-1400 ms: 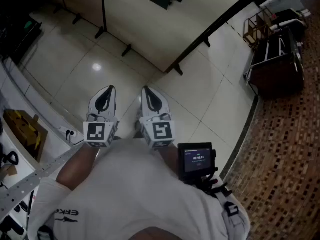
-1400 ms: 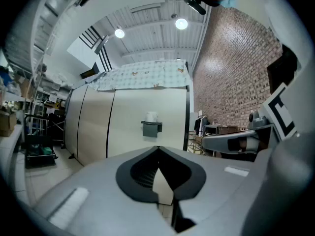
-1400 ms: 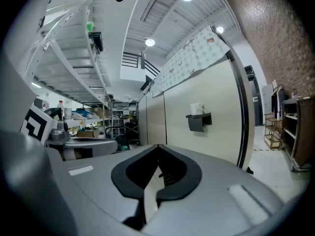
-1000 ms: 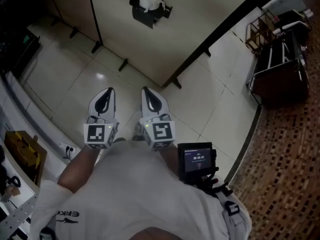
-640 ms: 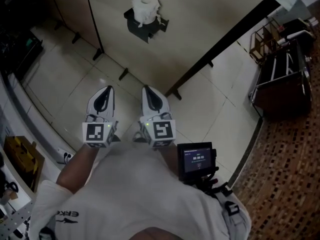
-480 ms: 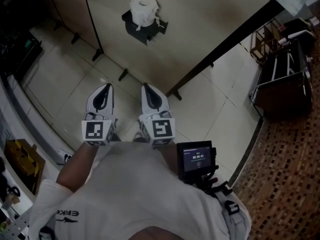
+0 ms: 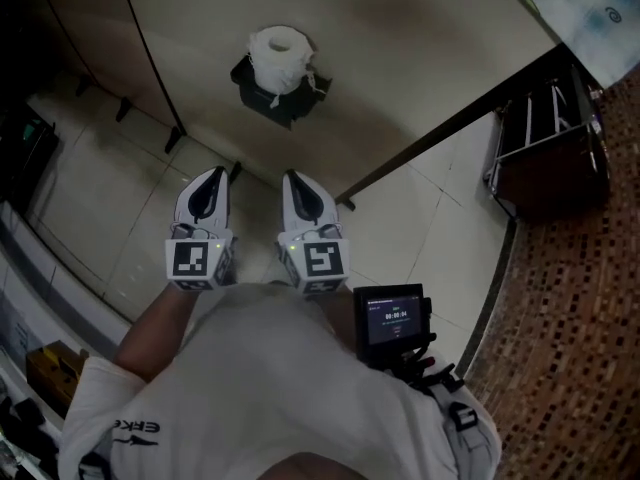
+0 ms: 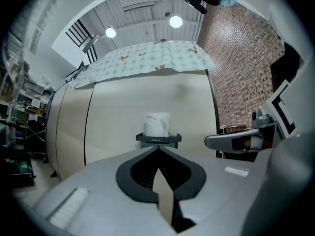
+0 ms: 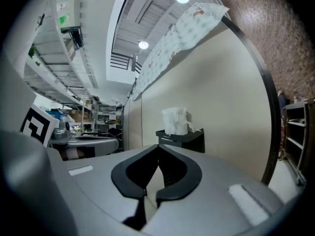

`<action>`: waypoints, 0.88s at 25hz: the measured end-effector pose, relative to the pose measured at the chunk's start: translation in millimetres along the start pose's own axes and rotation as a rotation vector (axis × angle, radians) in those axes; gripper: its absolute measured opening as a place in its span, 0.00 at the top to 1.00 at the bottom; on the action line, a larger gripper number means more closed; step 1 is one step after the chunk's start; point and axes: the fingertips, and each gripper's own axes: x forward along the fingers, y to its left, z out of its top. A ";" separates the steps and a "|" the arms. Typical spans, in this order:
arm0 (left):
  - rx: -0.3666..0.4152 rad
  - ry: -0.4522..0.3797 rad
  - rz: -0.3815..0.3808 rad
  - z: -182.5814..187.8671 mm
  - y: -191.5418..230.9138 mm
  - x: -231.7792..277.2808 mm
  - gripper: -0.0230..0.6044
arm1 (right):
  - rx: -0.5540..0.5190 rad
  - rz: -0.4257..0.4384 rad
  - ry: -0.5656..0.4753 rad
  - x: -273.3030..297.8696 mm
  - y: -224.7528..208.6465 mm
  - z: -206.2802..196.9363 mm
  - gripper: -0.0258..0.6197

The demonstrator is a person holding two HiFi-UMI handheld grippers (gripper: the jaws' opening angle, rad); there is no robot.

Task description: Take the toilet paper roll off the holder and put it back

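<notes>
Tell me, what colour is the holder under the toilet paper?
The holder is black; the right gripper view shows it best.

Lab or workshop mock-up: freestanding beige partition [image 7: 400, 58] on tiled floor [image 7: 430, 218], cluttered shelving [image 9: 96, 117], brick wall [image 8: 236, 58].

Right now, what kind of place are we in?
Probably a lab or workshop mock-up, not a real bathroom: toilet paper roll on a black holder mounted on a freestanding beige partition, with storage racks beyond.
</notes>
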 end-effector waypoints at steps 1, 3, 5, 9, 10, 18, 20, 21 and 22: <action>-0.004 0.001 -0.021 1.3 9.6 9.3 0.96 | -0.017 -0.024 0.004 10.7 0.6 1.0 0.94; -0.011 0.016 -0.068 4.2 26.3 26.3 0.96 | -0.043 -0.074 0.005 31.3 1.0 4.6 0.94; -0.019 0.027 -0.110 7.4 40.0 40.3 0.96 | -0.054 -0.121 0.000 48.4 1.8 9.7 0.94; -0.020 0.010 -0.180 10.6 62.2 65.6 0.96 | -0.082 -0.212 -0.007 71.0 1.0 18.2 0.94; -0.026 -0.002 -0.191 10.4 67.8 72.0 0.96 | -0.087 -0.236 -0.008 75.0 0.1 19.6 0.94; -0.034 -0.025 -0.263 16.9 80.1 110.6 0.96 | -0.066 -0.342 -0.004 91.4 -12.1 33.6 0.94; -0.034 -0.027 -0.275 21.3 76.4 118.2 0.96 | -0.068 -0.358 0.005 92.5 -17.5 35.6 0.94; -0.032 -0.028 -0.282 23.2 74.5 121.0 0.96 | -0.067 -0.359 0.003 94.0 -18.4 38.1 0.94; -0.028 -0.030 -0.289 25.5 73.0 123.9 0.96 | -0.072 -0.361 0.002 95.4 -19.9 39.8 0.94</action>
